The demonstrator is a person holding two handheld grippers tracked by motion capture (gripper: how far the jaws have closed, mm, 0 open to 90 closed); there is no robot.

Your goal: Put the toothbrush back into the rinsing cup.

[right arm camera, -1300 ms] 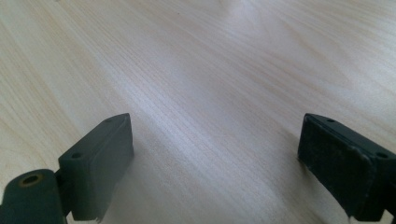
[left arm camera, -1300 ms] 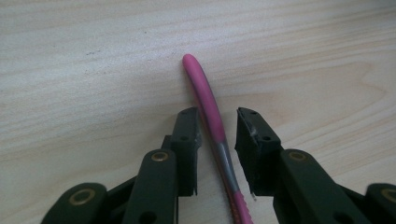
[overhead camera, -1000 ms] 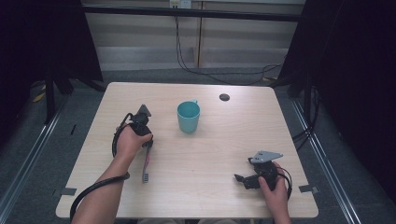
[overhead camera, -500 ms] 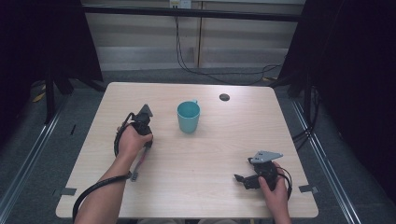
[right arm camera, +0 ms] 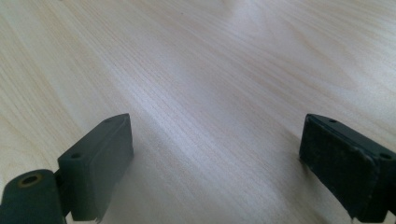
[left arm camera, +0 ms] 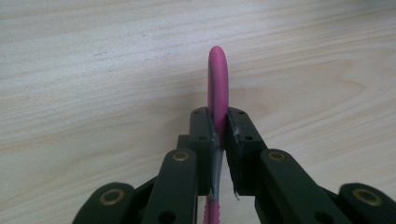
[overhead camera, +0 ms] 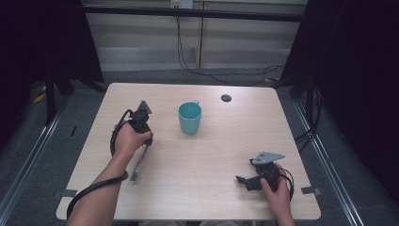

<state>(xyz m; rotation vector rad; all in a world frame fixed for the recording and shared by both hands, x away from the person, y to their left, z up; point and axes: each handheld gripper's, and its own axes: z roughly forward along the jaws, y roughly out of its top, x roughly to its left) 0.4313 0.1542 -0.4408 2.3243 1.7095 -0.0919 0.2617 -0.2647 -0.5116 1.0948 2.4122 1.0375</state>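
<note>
A pink and grey toothbrush [overhead camera: 139, 163] lies slanted at the left of the wooden table [overhead camera: 207, 155], its bristle head toward the front edge. My left gripper [overhead camera: 146, 142] points down at its upper handle. In the left gripper view the left gripper [left arm camera: 218, 122] is shut on the pink handle [left arm camera: 217, 79], whose rounded end sticks out past the pads. A teal cup [overhead camera: 189, 117] stands upright to the right of that hand, apart from it. Near the front right of the table my right gripper [overhead camera: 243, 181] rests open; in the right gripper view the right gripper [right arm camera: 215, 158] holds nothing between its jaws.
A small dark round disc [overhead camera: 226, 98] lies near the table's far edge, behind the cup. Cables hang behind the table, and black curtains stand on both sides. Bare wood stretches between the two hands.
The toothbrush's bristle end has swung a little to the left under the left hand. The right hand and its gripper have stayed where they were.
</note>
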